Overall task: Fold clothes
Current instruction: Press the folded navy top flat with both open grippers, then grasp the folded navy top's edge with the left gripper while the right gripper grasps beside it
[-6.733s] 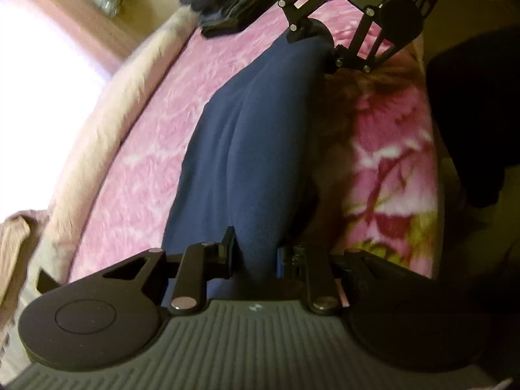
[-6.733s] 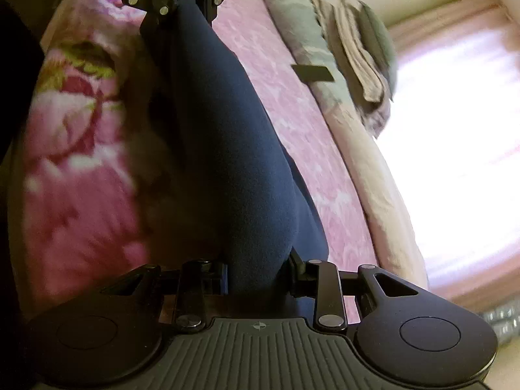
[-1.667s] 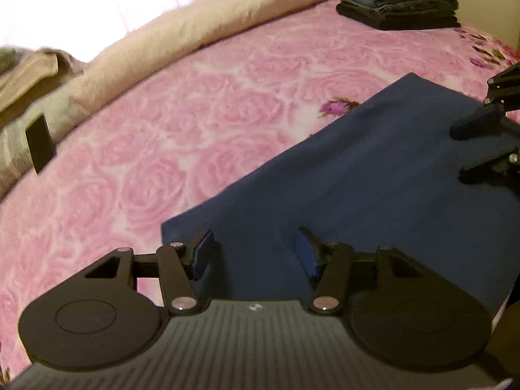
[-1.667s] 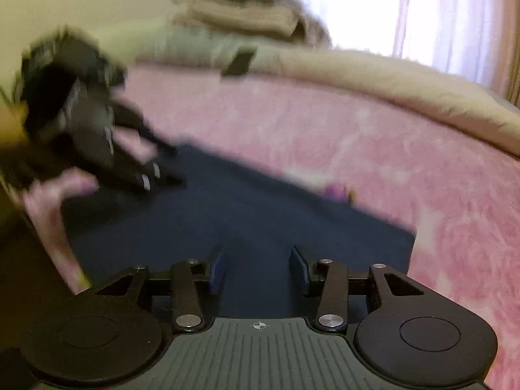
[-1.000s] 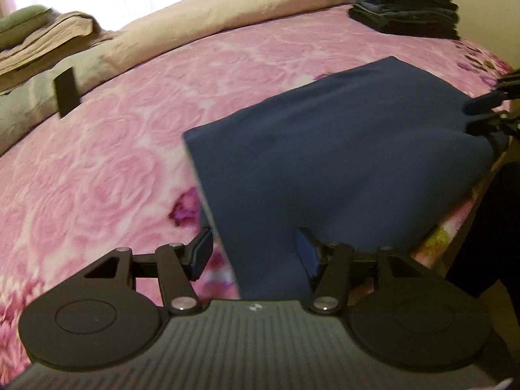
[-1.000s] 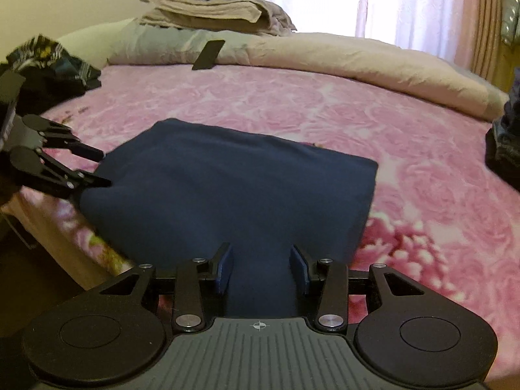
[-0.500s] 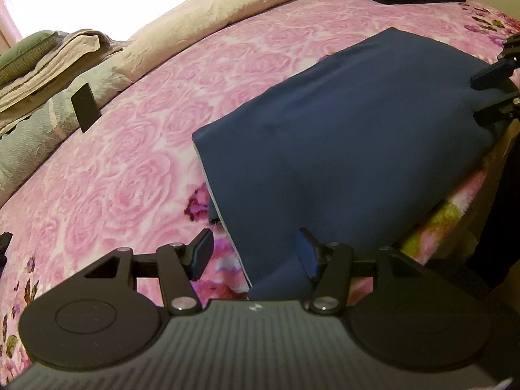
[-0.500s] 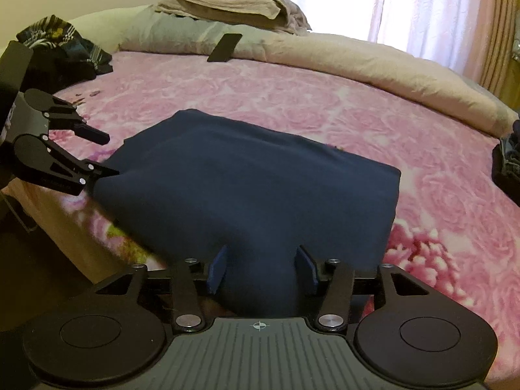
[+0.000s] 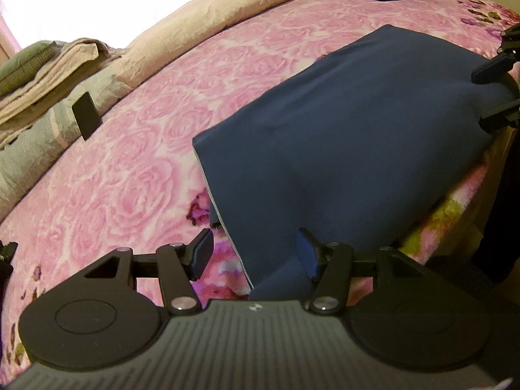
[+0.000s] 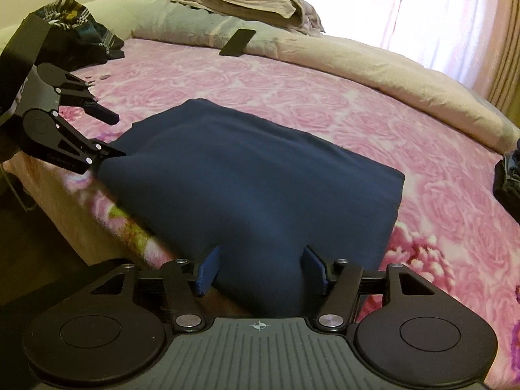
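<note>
Lying folded on bedspread (image 9: 136,175), navy garment (image 9: 341,149), grippers apparently open

Left wrist view: fisheye, set low behind the left tool (image 9: 252,255), at the near edge of the bed (image 9: 123,175), facing across it toward the bolster (image 9: 227,9) and the bright window; close range. Right wrist view: fisheye, set low behind the right tool (image 10: 260,269), at the same near edge, facing across toward the window; close range. Shared field: the navy garment (image 9: 351,149) (image 10: 247,178), the pink rose bedspread, the black phone (image 9: 85,119) (image 10: 237,42), the folded linens. Each view also shows the opposite tool at one side of its frame.
</note>
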Demonstrator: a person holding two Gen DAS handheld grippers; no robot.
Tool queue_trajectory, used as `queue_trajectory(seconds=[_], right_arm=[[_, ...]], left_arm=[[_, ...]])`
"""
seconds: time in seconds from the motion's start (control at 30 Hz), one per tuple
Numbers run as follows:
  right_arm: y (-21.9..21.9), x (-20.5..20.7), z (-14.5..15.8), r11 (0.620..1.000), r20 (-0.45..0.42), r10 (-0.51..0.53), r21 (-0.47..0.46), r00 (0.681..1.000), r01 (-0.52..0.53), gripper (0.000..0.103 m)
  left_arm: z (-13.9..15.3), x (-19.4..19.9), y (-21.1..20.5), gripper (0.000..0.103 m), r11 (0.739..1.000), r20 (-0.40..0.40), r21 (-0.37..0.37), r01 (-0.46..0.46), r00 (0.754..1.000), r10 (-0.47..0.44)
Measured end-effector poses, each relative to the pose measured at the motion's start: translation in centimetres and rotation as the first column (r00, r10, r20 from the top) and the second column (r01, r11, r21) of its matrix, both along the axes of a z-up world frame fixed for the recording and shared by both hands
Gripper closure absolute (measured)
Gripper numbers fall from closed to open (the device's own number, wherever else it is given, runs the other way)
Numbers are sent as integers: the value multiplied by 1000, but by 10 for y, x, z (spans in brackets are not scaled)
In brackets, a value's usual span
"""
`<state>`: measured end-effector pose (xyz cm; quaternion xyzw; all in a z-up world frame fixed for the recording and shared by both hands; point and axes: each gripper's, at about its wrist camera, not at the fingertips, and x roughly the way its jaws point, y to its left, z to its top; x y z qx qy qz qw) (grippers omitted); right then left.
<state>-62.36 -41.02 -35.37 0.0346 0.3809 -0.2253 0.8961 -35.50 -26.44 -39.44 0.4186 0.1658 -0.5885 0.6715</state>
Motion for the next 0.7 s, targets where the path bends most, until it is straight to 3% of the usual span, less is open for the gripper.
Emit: queue_trajectory(seconds=[0.4, 0.43, 0.47, 0.53, 0.7], right_arm=[[11, -12, 4, 995, -29, 21, -98, 999, -24, 42], [17, -14, 7, 991, -44, 27, -129, 999, -32, 41], [23, -16, 8, 985, -65, 42, -165, 997, -52, 29], [34, -21, 6, 968, -112, 73, -233, 991, -98, 20], [49, -14, -7, 928, -204, 127, -322, 971, -189, 20]], left_arm=[[6, -23, 16, 47, 996, 71, -51, 78, 995, -74], [7, -22, 18, 45, 995, 79, -61, 84, 994, -79], [9, -23, 22, 39, 992, 96, -79, 100, 991, -93], [11, -25, 32, 30, 979, 147, -121, 162, 979, -143], [7, -43, 50, 28, 941, 258, -138, 308, 929, -266]])
